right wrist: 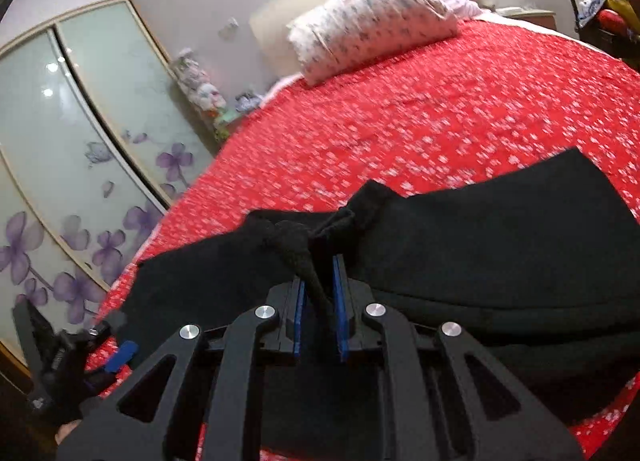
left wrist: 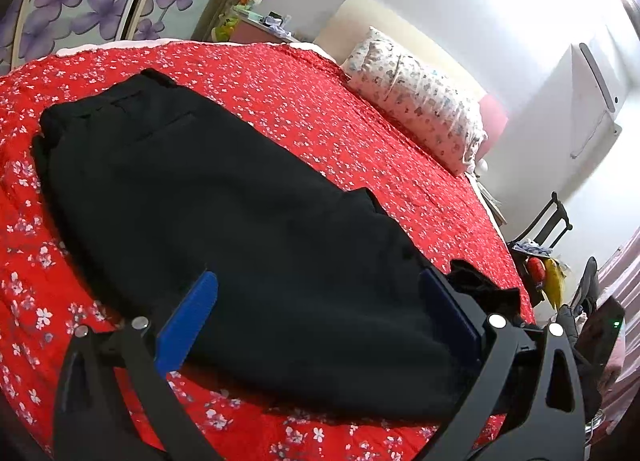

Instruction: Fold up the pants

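A bedroom with flowered wardrobe doors; the bed has a red quilted bedspread with small white flowers (left wrist: 360,113) and a patterned white pillow (left wrist: 420,101) at its head edge. The black soft fabric pants (left wrist: 240,201) lie flat in the middle of the bed, it seems already folded leg on leg. My left gripper (left wrist: 320,317) has the jaws wide apart around the near end. My right gripper (right wrist: 318,301) has the jaws clamped on a bunched piece of the pants. The cross fold, I judge, is still left.

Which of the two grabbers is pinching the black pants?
The right gripper: its blue fingers squeeze a bunch of the pants. The left gripper is wide open, holding nothing.
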{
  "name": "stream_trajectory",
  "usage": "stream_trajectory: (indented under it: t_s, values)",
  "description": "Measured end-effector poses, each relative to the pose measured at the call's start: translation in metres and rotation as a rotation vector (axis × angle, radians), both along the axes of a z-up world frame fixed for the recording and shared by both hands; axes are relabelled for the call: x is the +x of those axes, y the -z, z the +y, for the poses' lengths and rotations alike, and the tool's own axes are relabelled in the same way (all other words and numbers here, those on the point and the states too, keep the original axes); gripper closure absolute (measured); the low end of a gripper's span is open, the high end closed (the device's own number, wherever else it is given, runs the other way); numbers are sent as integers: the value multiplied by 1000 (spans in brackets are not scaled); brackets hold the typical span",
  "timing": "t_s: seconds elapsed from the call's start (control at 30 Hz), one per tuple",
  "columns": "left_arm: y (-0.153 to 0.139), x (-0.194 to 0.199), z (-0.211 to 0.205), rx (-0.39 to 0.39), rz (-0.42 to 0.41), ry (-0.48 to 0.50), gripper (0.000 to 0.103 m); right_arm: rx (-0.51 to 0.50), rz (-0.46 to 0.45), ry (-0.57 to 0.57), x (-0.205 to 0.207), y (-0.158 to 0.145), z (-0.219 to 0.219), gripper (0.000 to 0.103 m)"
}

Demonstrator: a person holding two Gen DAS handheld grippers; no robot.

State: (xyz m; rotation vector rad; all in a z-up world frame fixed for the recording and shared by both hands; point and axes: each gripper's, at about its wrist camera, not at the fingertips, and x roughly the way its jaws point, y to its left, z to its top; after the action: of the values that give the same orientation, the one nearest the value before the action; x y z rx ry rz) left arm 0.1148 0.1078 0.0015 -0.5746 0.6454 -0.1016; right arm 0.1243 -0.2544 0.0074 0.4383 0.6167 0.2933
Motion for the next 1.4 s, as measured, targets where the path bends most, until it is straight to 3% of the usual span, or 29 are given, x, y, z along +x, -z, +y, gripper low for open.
stream_trajectory:
  t_s: [0.1, 0.33, 0.5, 0.57, 0.6, 0.63, 0.67, 0.77, 0.83, 0.9, 1.0, 1.07, 1.17, 1.27, 1.33, 1.4]
  values:
    - [0, 0, -4, 4, 2, 10, 2, -57, 5, -67, 1, 4, 24, 90]
    - [1, 0, -7, 15, 0, 12, 2, -51, -76, -75, -4, -5, 35, 90]
    - [4, 3, -8, 12, 15, 19, 2, -243, 129, -201, 8, 30, 73, 86]
    - [3, 2, -8, 15, 14, 25, 2, -280, 160, -216, 7, 32, 78, 75]
    - [3, 3, -8, 15, 14, 27, 2, -276, 176, -255, 7, 29, 80, 66]
    - [3, 3, -7, 14, 15, 28, 2, -235, 184, -301, 6, 25, 80, 44]
    - [3, 3, -5, 10, 17, 28, 2, -208, 186, -322, 5, 24, 80, 32]
    - [2, 3, 2, -16, 14, 16, 2, -84, 159, -352, 1, 11, 69, 31]
    - [0, 2, 9, -40, 8, 2, 2, 55, 84, -302, 1, 2, 50, 31]
    - [0, 2, 13, -58, 9, -11, 2, 89, 76, -255, 5, 2, 41, 31]
    - [3, 4, 18, -76, 24, -20, 2, 8, 150, -257, 17, 21, 46, 30]
    - [5, 5, 18, -78, 32, -20, 2, -133, 255, -299, 24, 38, 62, 34]
    - [4, 4, 17, -72, 28, -12, 2, -310, 108, -275, 8, 25, 83, 36]
    - [4, 4, 17, -80, 26, -13, 2, -390, 26, -287, 1, 18, 96, 35]
    - [4, 5, 18, -92, 29, -13, 2, -422, 66, -315, 4, 30, 103, 35]
    - [4, 5, 20, -97, 28, -13, 2, -363, 168, -367, 8, 49, 102, 34]
